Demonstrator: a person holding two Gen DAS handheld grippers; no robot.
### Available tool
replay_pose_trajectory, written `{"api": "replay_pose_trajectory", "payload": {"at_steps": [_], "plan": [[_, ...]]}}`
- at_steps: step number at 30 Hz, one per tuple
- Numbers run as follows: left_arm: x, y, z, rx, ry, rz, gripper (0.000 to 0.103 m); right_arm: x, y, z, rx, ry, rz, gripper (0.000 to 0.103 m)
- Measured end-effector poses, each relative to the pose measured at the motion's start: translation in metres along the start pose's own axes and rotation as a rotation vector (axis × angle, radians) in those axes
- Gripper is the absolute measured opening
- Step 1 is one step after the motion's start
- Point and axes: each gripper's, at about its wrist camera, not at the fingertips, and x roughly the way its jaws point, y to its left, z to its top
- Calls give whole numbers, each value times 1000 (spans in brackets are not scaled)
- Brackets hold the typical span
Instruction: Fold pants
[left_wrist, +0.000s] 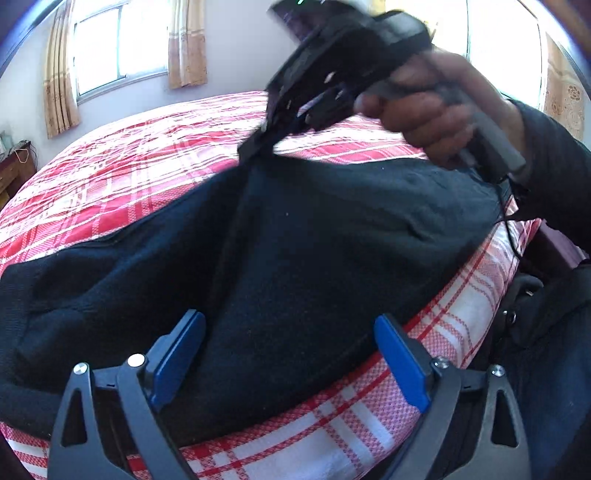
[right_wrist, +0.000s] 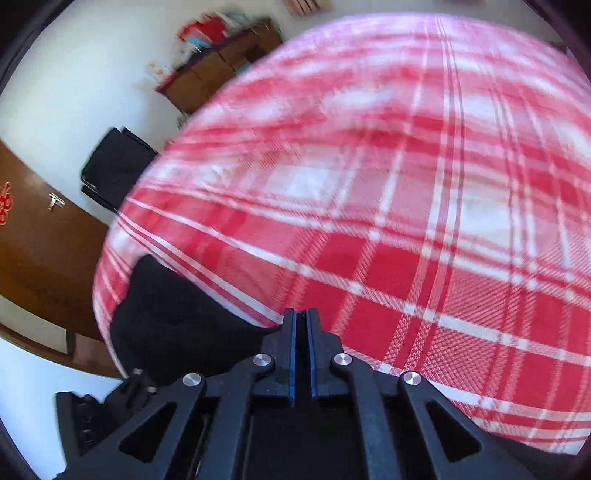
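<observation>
The dark navy pants (left_wrist: 295, 236) lie across the near edge of the bed. My left gripper (left_wrist: 291, 332) is open, its blue pads on either side of the cloth near the bed's edge, gripping nothing. My right gripper (left_wrist: 258, 144) is seen from the left wrist view, shut on a pinched peak of the pants and lifting it above the bed. In the right wrist view its jaws (right_wrist: 303, 325) are closed together, with dark pants cloth (right_wrist: 166, 314) hanging below and to the left.
The bed has a red and white plaid cover (left_wrist: 147, 162) that spreads far beyond the pants. Curtained windows (left_wrist: 118, 44) are behind. A brown wooden cabinet (right_wrist: 221, 66) and a dark chair (right_wrist: 114, 170) stand beside the bed.
</observation>
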Motion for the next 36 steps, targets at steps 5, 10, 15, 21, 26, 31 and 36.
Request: {"api": "replay_pose_trajectory", "payload": {"at_steps": [5,10,15,21,26,31,36], "plan": [[-9,4,3,-14,-9,-4,95,-3,-8,-4,4,-5,-12,35],[-49,34,5,-42,-110,120,95,-52,14,-21,-160,-123,-40,47],[-65,91,-5,-232,-116,280,95,-59,54,-60,-325,-85,76,47],[-60,106,-15,-280,-89,343,95,5,84,-115,-445,141,57,47],[-66,108,-8,-299,-101,333,95,-5,90,-127,-482,96,56,50],[-68,100,1,-291,-125,321,101,-39,59,-122,-366,23,78,50],[-49,101,-11,-285,-73,368,102,-32,9,-138,-214,41,12,50]]}}
